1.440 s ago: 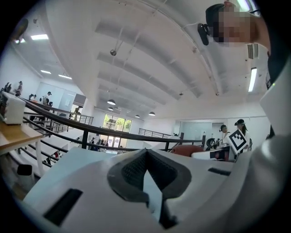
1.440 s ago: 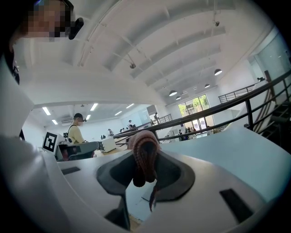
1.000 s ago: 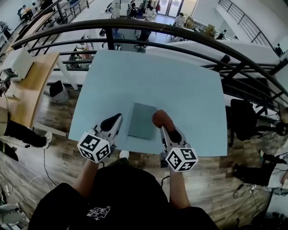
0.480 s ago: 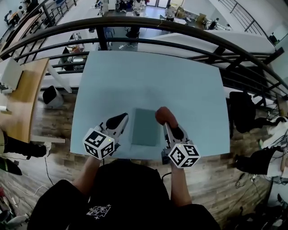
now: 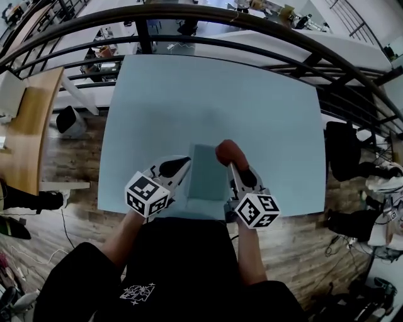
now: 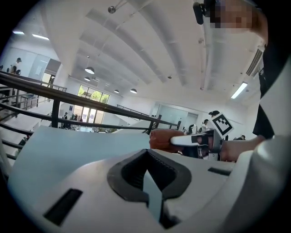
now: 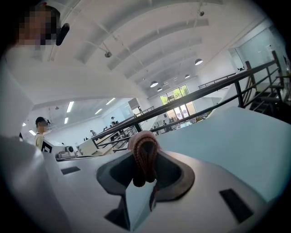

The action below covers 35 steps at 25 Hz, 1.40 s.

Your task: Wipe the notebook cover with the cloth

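Observation:
On the light blue table point(image 5: 214, 94), near its front edge, lies a grey-green notebook point(image 5: 206, 176). My right gripper point(image 5: 233, 166) is shut on a bunched reddish-brown cloth point(image 5: 229, 151), which sits at the notebook's far right corner. In the right gripper view the cloth point(image 7: 143, 152) sticks up between the jaws of the right gripper point(image 7: 144, 169). My left gripper point(image 5: 182, 162) is shut on nothing, its tip at the notebook's left edge. From the left gripper point(image 6: 146, 160), the cloth point(image 6: 163, 140) shows ahead to the right.
A dark metal railing point(image 5: 189, 12) curves round the table's far side, with a drop to a lower floor beyond. A wooden desk point(image 5: 25, 119) stands at the left. The person's dark-clothed body is close to the table's front edge.
Both grippers have moved further over the table. The cloth has gone from beside the notebook onto its far right corner, and the left gripper has closed in on the left edge.

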Motion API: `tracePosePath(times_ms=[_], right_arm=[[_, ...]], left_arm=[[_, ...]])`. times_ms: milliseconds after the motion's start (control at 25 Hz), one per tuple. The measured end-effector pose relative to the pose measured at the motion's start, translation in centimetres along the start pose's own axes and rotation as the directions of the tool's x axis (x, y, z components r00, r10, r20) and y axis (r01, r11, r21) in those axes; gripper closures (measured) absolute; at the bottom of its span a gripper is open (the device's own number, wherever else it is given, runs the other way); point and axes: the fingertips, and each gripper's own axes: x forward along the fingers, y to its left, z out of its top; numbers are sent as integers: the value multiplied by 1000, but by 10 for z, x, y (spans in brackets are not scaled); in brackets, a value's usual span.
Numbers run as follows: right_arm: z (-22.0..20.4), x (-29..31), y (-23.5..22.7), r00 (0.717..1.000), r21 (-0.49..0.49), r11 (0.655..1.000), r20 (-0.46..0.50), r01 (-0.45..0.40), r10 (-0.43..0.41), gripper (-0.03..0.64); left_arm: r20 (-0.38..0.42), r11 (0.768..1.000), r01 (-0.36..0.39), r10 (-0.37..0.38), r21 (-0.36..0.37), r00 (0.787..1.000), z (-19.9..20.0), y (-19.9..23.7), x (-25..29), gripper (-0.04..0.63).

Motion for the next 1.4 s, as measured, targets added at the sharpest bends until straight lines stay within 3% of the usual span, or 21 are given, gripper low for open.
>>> tracePosePath(times_ms=[320, 560, 800, 1400], right_arm=[[-12, 23, -19, 997, 23, 999, -58, -44, 45, 506], [-30, 42, -22, 986, -12, 994, -128, -112, 109, 506], [-60, 63, -28, 972, 51, 987, -173, -152, 159, 508], [-99, 91, -38, 971, 14, 997, -226, -82, 83, 506]], left_arm=[[-42, 999, -46, 46, -3, 998, -16, -3, 25, 603], [-61, 987, -149, 145, -61, 988, -35, 7, 34, 603], [-91, 969, -226, 217, -104, 972, -60, 15, 46, 603], [-136, 961, -240, 221, -136, 966, -102, 41, 46, 603]])
